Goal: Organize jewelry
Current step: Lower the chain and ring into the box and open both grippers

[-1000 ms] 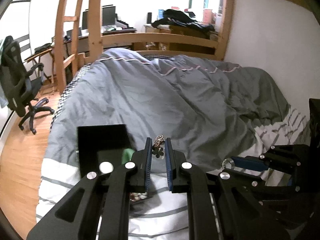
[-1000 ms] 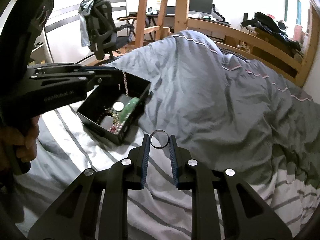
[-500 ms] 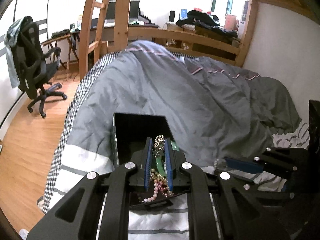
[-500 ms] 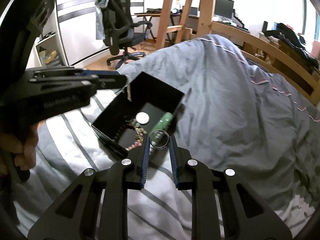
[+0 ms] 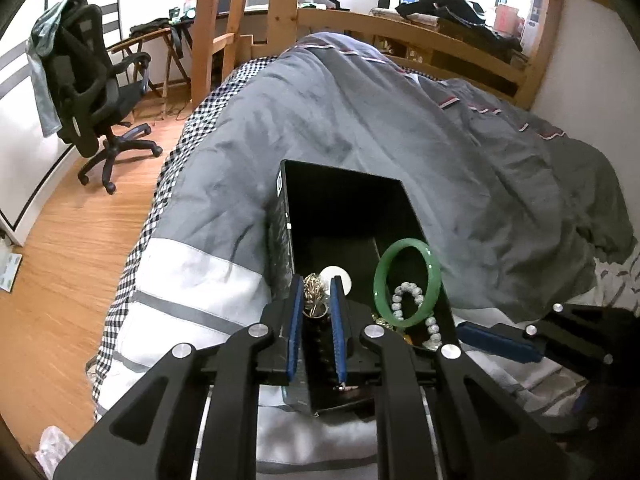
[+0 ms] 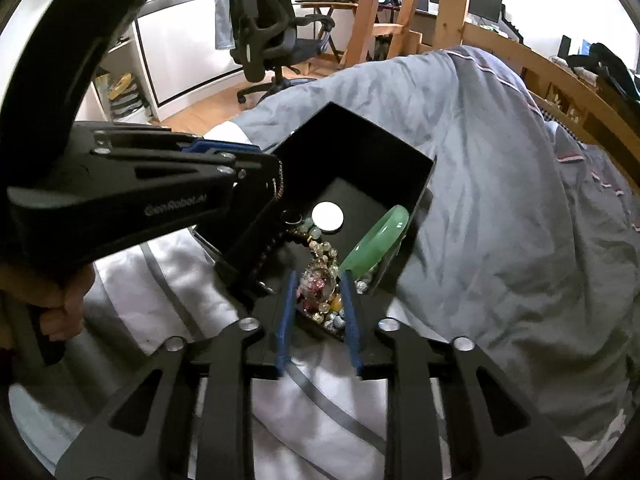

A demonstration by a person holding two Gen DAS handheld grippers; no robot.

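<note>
An open black box [image 5: 344, 200] [image 6: 352, 140] lies on the bed. In it are a green bangle [image 5: 404, 243] [image 6: 380, 236], a white disc [image 5: 345, 276] [image 6: 328, 218] and several bead bracelets [image 6: 320, 288]. My left gripper [image 5: 316, 300] hangs over the box's near left corner. Its jaws are starting to open, with a gold chain [image 5: 314, 294] still caught between the pads and dangling [image 6: 277, 186] into the box. My right gripper [image 6: 318, 280] is over the near edge, its jaws opening with nothing between them. The small ring it carried is gone from its tips.
The box sits where a grey duvet [image 5: 360, 100] meets a white striped sheet [image 6: 340, 400]. A black office chair [image 5: 92, 88] stands on the wood floor to the left. A wooden bed frame [image 5: 280, 8] rises behind. A hand [image 6: 60, 308] holds the left gripper's handle.
Both grippers have come down and forward over the box. The right gripper's fingers have spread and the ring has left them. The left gripper still carries the chain.
</note>
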